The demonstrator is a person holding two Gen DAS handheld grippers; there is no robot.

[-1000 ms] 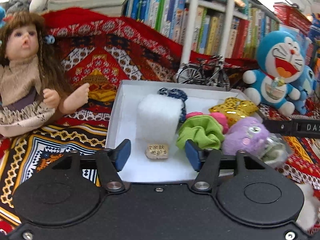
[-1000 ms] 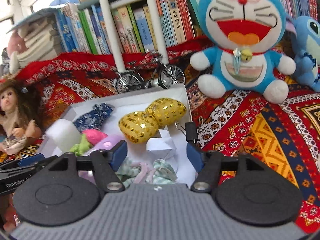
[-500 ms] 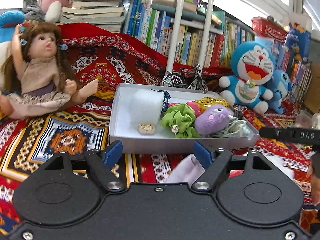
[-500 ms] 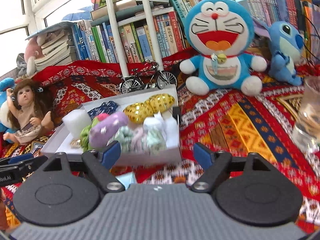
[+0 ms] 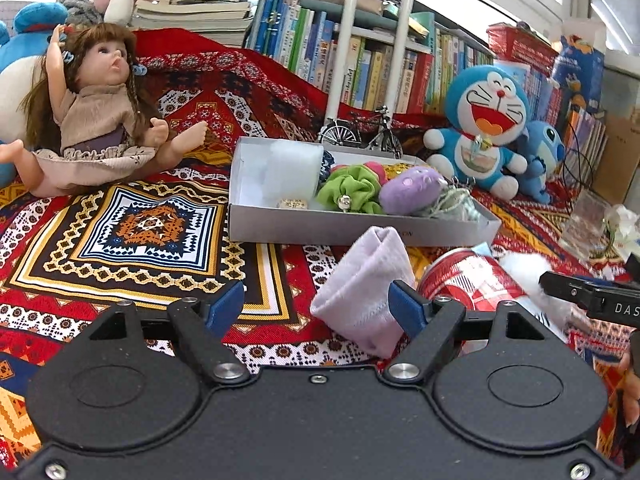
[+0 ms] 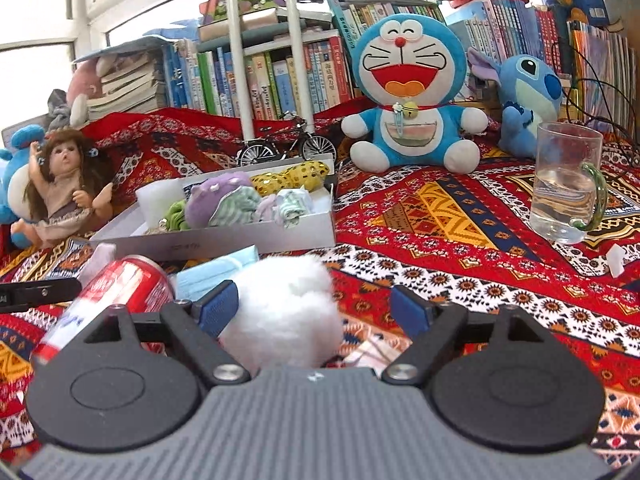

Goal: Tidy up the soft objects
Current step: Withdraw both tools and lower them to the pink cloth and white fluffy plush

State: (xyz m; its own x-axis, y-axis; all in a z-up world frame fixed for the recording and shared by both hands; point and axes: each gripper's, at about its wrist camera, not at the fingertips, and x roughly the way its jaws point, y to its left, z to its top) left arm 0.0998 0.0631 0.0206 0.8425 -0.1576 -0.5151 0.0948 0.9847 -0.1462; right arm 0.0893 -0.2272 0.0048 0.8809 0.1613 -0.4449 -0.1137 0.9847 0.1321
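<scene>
The left tool (image 5: 316, 310) gapes empty, a lilac cloth (image 5: 366, 296) partly between its fingers. The right tool (image 6: 314, 306), lately widening, holds nothing, a cotton ball (image 6: 284, 312) between its fingers.

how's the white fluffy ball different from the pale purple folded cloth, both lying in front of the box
The white fluffy ball is round, cottony and pure white; the pale purple folded cloth is a flat fabric folded into a wedge with stitched edges. The ball lies between the open right claw's fingers, the cloth by the open left claw's right finger. Both rest on the patterned blanket, outside the box.
</scene>
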